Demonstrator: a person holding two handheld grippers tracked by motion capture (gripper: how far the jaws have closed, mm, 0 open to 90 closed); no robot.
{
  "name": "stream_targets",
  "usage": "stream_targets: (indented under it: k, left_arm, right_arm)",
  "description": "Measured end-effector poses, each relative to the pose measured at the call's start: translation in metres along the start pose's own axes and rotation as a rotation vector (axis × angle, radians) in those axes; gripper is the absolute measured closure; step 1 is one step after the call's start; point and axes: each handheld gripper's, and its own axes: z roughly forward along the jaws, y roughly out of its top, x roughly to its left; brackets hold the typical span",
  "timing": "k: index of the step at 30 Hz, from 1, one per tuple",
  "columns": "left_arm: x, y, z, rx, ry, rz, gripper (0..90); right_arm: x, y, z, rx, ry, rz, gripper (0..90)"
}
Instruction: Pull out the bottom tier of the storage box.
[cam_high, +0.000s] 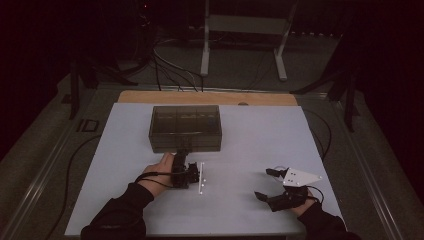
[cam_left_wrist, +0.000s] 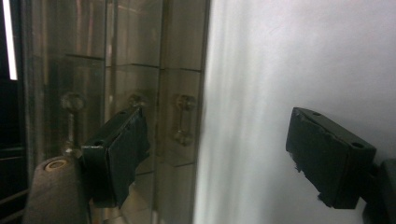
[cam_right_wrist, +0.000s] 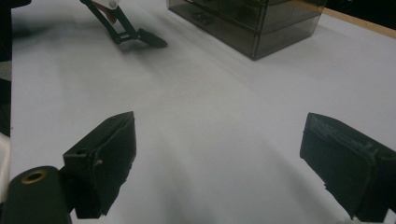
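Drawer box (cam_high: 185, 127) sitting just ahead of the left gripper (cam_high: 183, 151), close up by its tips. Jaws wide open, holding nothing. One jaw up against the dark see-through front, near a little handle (cam_left_wrist: 184, 120); other jaw out over the white bench (cam_high: 250, 145). Touching the box or not: too dark to tell.

Could go wrong like this: closing now and catching only air, or pinching the box edge and missing the handle. Could also bump the box and shove it away, with nothing holding it down. Right gripper (cam_high: 265, 184) well off to the side, low over the bench, open too and empty.
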Motion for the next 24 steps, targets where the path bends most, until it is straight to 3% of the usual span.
stream_targets:
  k: [6, 15, 24]
  left_arm:
    - [-0.003, 0.001, 0.004, 0.016, 0.022, 0.026, 31.3]
    - [-0.011, -0.002, 0.017, 0.08, 0.103, 0.075, 50.8]
    - [-0.014, -0.004, 0.027, 0.108, 0.147, 0.08, 64.2]
  right_arm:
    - [0.0, 0.0, 0.0, 0.001, 0.001, 0.0, 10.7]
    - [0.0, 0.0, 0.0, 0.0, 0.002, 0.002, 10.7]
    - [0.0, 0.0, 0.0, -0.001, 0.004, 0.002, 10.7]
